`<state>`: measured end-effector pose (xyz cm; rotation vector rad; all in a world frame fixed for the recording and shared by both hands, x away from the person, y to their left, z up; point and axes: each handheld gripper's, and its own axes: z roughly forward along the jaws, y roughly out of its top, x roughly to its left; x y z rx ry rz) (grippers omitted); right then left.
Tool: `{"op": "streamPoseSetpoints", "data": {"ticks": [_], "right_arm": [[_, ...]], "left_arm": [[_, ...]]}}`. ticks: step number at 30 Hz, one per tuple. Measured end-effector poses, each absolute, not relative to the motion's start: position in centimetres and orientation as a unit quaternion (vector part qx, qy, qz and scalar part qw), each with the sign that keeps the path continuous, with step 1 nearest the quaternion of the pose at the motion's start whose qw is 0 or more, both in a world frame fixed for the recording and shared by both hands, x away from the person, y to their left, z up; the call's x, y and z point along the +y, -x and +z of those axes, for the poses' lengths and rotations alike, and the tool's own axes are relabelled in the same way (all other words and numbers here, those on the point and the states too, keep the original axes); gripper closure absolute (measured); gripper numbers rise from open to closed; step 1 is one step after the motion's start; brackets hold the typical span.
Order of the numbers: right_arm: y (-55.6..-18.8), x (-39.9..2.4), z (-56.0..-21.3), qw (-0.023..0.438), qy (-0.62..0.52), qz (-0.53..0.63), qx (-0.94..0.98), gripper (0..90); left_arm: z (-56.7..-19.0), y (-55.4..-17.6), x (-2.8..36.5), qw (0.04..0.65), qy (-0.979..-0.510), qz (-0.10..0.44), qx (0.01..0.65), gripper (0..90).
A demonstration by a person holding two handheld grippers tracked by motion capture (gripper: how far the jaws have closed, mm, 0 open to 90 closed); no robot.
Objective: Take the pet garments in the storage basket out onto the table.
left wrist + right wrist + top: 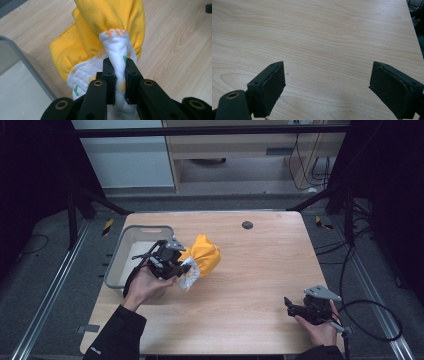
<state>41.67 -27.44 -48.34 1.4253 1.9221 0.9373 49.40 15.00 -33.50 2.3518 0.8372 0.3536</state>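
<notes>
High view: the left gripper (186, 268) is clamped on the white quilted edge of a yellow cloth (204, 254), bunched just beside the grey bin (116, 261) on the table (260, 270); the right gripper (288, 304), jaws wide apart, rests near the front right corner, well apart from both.

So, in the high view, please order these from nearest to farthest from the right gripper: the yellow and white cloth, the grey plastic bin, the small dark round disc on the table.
1. Yellow and white cloth, centre-left.
2. Small dark round disc, far edge.
3. Grey plastic bin, far left.

The first two are close; measured from the right gripper.
</notes>
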Motion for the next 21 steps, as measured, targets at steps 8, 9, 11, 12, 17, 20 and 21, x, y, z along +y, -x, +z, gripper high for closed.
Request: {"op": "streamPoseSetpoints", "data": {"ticks": [8, 9, 11, 12, 17, 20, 21], "right_arm": [[-41.7, -27.5, -48.4, 0.281, -0.534, 0.349, 0.717, 12.8], [-41.7, -27.5, -48.4, 0.28, -0.534, 0.35, 0.717, 12.8], [-41.7, -27.5, -48.4, 0.281, -0.534, 0.35, 0.717, 12.8], [-41.7, -27.5, -48.4, 0.28, -0.534, 0.349, 0.717, 12.8], [-41.7, -27.5, -48.4, 0.28, -0.533, 0.349, 0.718, 12.8], [-41.7, -27.5, -48.4, 0.28, -0.533, 0.348, 0.719, 12.8], [-41.7, -27.5, -48.4, 0.282, -0.532, 0.347, 0.719, 12.8]], "left_arm": [[-35.0, -49.7, 13.8, 0.301, -0.893, 0.128, 0.308, 81.7], [-35.2, -49.7, 13.7, 0.3, -0.894, 0.126, 0.307, 81.7], [-35.5, -49.7, 13.4, 0.296, -0.897, 0.125, 0.304, 81.6], [-35.7, -49.8, 13.3, 0.293, -0.898, 0.123, 0.304, 81.6], [-36.5, -49.9, 12.5, 0.288, -0.902, 0.118, 0.298, 81.7], [-37.0, -49.9, 11.9, 0.29, -0.903, 0.114, 0.297, 81.7], [-37.3, -50.0, 11.7, 0.29, -0.903, 0.112, 0.296, 81.6]]}}
